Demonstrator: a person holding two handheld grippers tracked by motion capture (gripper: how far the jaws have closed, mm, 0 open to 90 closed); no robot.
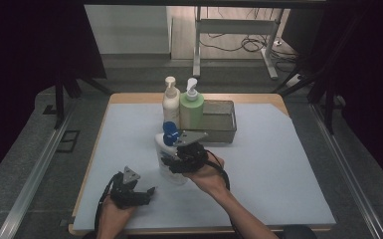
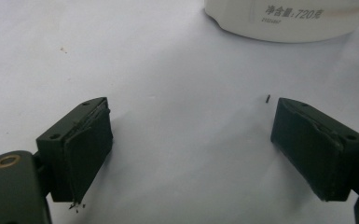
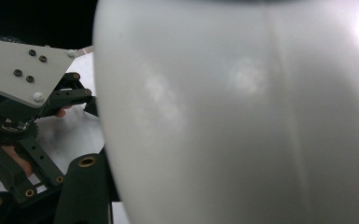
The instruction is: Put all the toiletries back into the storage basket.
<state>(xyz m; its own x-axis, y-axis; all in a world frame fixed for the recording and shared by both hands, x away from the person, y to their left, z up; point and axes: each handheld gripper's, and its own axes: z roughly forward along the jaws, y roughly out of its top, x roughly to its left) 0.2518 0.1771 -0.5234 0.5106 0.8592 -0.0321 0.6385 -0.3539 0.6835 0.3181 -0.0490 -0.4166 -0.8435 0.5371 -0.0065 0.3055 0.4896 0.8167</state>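
Note:
A white bottle [image 1: 163,152] with a blue cap [image 1: 169,130] stands at the middle of the pale blue mat [image 1: 278,164]. My right gripper [image 1: 176,162] comes in from the right and is shut on the bottle's lower body. In the right gripper view the bottle's glossy white side [image 3: 238,116] sits right against the camera. My left gripper [image 1: 146,191] rests low near the front left of the mat, a little short of the bottle. Its jaws stand wide apart over bare mat [image 2: 191,144] with nothing between them, and the bottle's base [image 2: 289,18] shows just beyond.
At the back of the mat stand a cream pump bottle [image 1: 170,102] and a green pump bottle [image 1: 191,107], side by side. A grey rectangular tray [image 1: 221,117] lies just right of them. The mat's right half is bare.

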